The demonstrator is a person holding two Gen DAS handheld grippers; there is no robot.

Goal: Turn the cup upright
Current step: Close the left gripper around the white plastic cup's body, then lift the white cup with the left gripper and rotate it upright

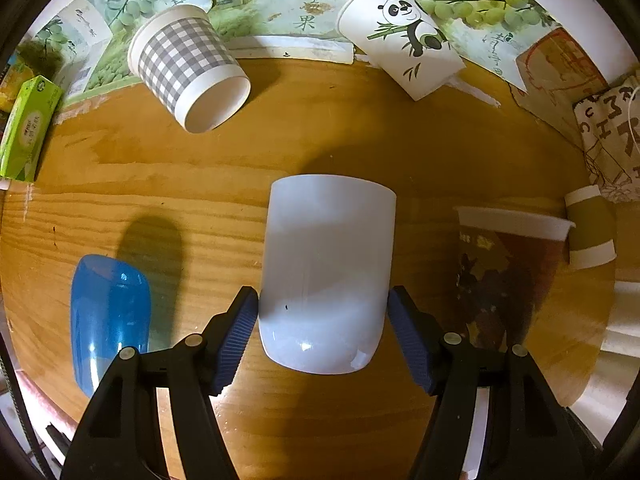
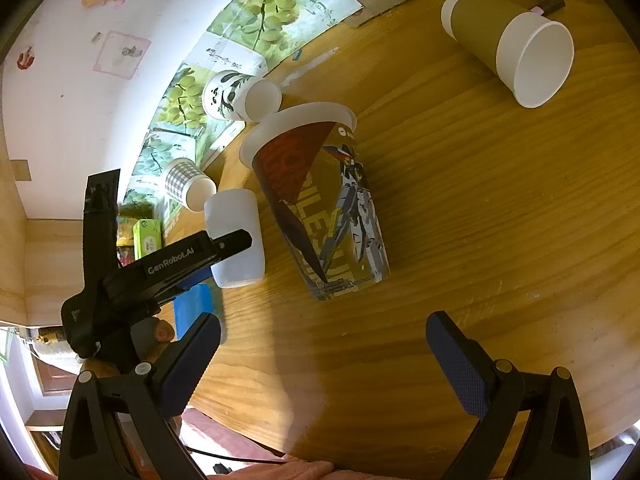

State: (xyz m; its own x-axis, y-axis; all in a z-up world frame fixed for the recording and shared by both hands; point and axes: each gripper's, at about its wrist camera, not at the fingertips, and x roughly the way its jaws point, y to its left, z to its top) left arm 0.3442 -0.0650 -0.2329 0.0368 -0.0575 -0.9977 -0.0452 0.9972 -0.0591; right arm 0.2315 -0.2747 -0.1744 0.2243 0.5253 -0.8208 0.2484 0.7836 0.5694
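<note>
A plain white cup [image 1: 326,272] stands on the wooden table, its rounded closed end nearest the camera in the left wrist view. My left gripper [image 1: 322,312] has a blue pad on each side of the cup, touching or nearly touching its walls. The cup also shows in the right wrist view [image 2: 236,240], with my left gripper [image 2: 224,246] around it. My right gripper [image 2: 322,356] is open and empty above bare table, short of a tall printed cup [image 2: 324,204].
A grey checked paper cup [image 1: 186,68] and a panda paper cup [image 1: 400,32] lie on their sides at the back. A blue cup [image 1: 110,320] is at left, the printed cup [image 1: 508,276] at right. An olive cup [image 2: 508,44] lies on its side.
</note>
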